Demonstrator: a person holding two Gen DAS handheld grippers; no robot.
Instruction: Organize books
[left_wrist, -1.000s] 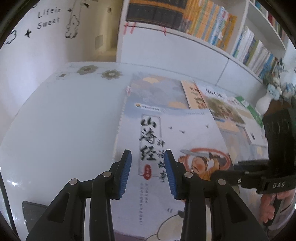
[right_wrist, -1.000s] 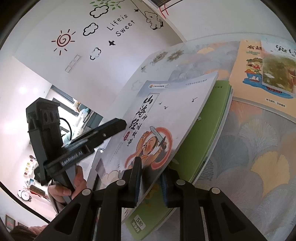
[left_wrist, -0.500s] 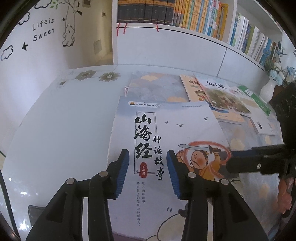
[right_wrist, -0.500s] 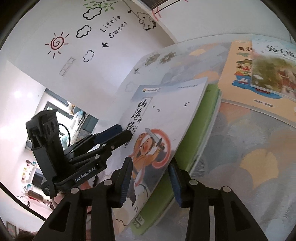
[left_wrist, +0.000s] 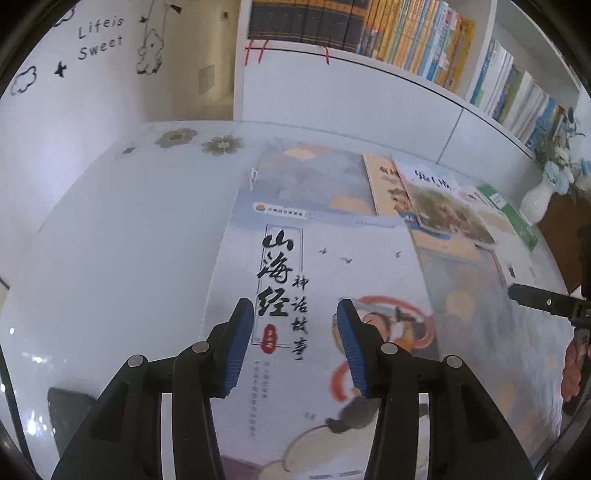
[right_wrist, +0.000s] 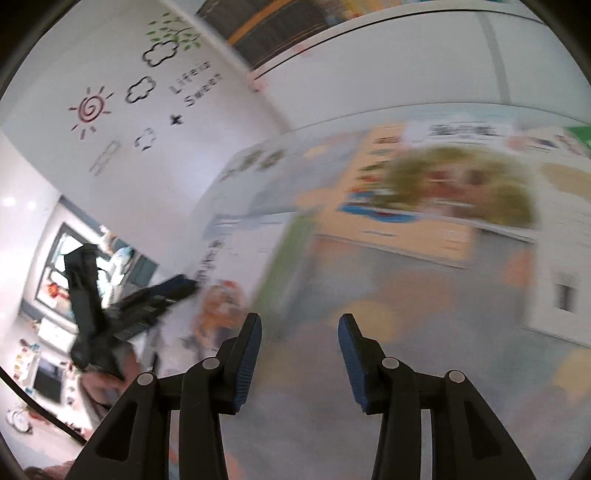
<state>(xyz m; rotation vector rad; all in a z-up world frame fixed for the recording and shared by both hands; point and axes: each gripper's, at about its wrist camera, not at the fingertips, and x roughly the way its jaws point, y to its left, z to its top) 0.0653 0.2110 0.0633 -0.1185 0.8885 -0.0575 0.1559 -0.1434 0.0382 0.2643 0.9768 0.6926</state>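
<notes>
A large white storybook (left_wrist: 332, 258) with black brush lettering and a cartoon warrior lies flat on the table. My left gripper (left_wrist: 294, 310) hovers over its lower half; its jaws are opening and nothing is between the blue pads. A black finger (left_wrist: 535, 298) of my right gripper pokes in from the right edge. The right wrist view is blurred. There my right gripper (right_wrist: 300, 321) hangs over the patterned mat (right_wrist: 424, 314), jaws opening and empty. The white storybook (right_wrist: 221, 266) rests on a green book (right_wrist: 291, 258) to its left, with my left gripper (right_wrist: 177, 290) over it.
An orange book (left_wrist: 384, 181) and a picture book (left_wrist: 443, 206) overlap at the back of the mat, and a green book (left_wrist: 509, 210) lies farther right. A white vase (left_wrist: 535, 203) stands at the right. Behind the table is a shelf of books (left_wrist: 406, 37). A hand (left_wrist: 572, 373) is at the right edge.
My right gripper let go of the white storybook's raised edge and swung right over the mat. The book now lies flat. Both grippers' jaws stand wider.
</notes>
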